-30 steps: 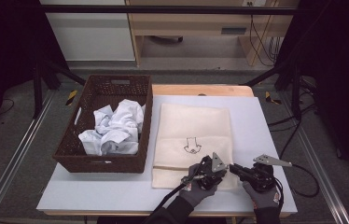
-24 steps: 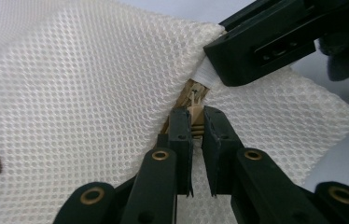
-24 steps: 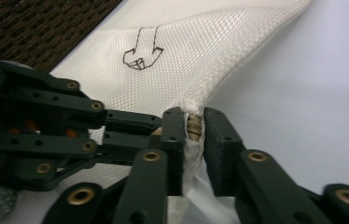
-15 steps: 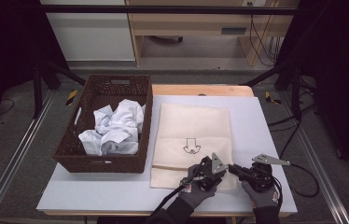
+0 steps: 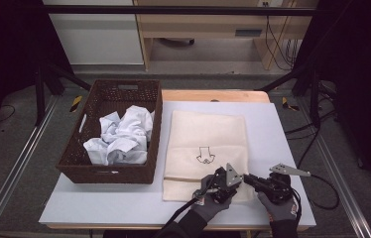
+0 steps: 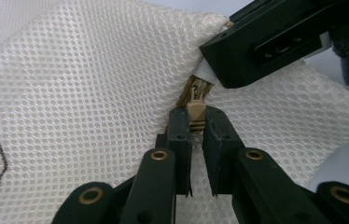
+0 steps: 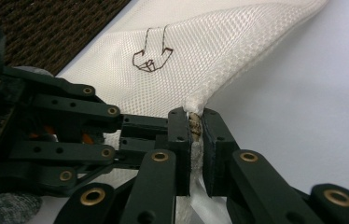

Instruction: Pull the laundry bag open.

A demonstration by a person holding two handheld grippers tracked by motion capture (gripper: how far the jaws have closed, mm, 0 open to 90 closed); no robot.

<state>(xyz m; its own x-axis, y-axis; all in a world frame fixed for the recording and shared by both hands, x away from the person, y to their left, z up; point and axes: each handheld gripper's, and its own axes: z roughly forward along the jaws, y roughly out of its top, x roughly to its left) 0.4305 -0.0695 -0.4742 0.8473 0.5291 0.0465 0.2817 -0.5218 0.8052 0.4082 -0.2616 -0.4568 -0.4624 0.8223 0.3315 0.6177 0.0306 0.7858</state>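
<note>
A cream mesh laundry bag (image 5: 206, 148) with a small black drawing lies flat on the white table, to the right of the basket. At its near right corner my left gripper (image 5: 237, 181) is shut on the tan zipper pull (image 6: 196, 112). The jaws pinch the pull between their tips. My right gripper (image 5: 247, 179) comes from the right and is shut on the bag's corner (image 7: 194, 107), right by the end of the zipper. The right gripper's black jaw crosses the top of the left gripper view (image 6: 275, 42).
A dark brown wicker basket (image 5: 106, 171) holding crumpled white cloth (image 5: 121, 136) stands on the table's left side. The table (image 5: 282, 134) has bare white surface to the right of the bag. Cables trail off the right edge.
</note>
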